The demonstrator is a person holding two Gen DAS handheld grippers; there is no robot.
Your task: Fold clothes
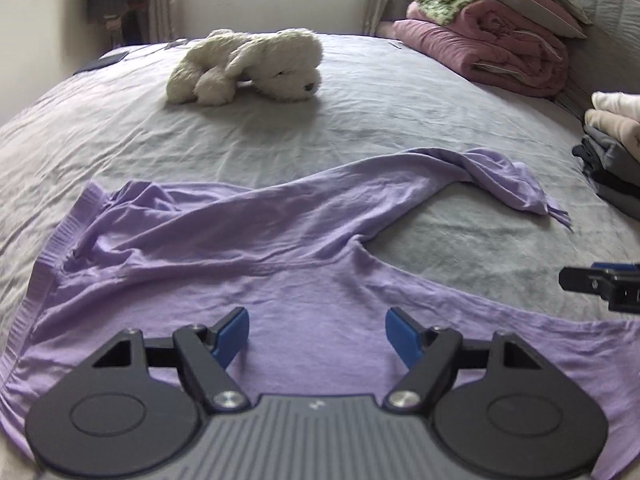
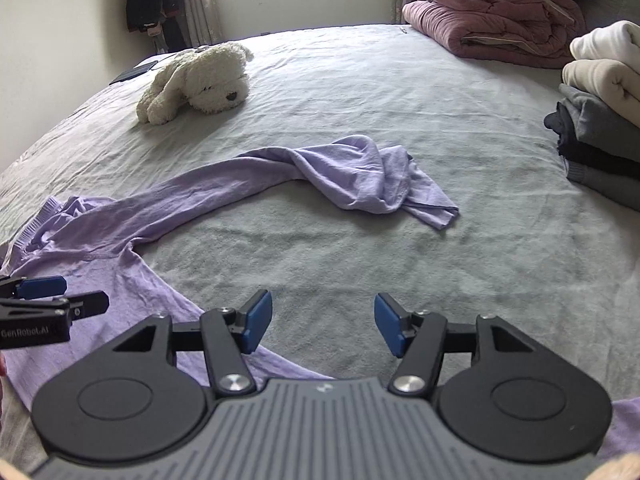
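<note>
A grey-sheeted bed (image 2: 360, 80) under a window fills both views. Nearest, at six o'clock, the left gripper (image 1: 317, 336) hovers over the lilac trousers (image 1: 240, 240) with its tongs apart and nothing between them; the right gripper (image 2: 323, 326) hangs over bare sheet, tongs likewise apart. The trousers lie unfolded, waistband at nine o'clock, one leg trailing toward one o'clock and ending in a crumpled cuff (image 2: 380, 176). Folding well likely means flattening that twisted leg and laying it over the other before halving. Farther off, folded clothes (image 2: 600, 120) sit at three o'clock and a plush dog (image 2: 196, 80) at eleven.
</note>
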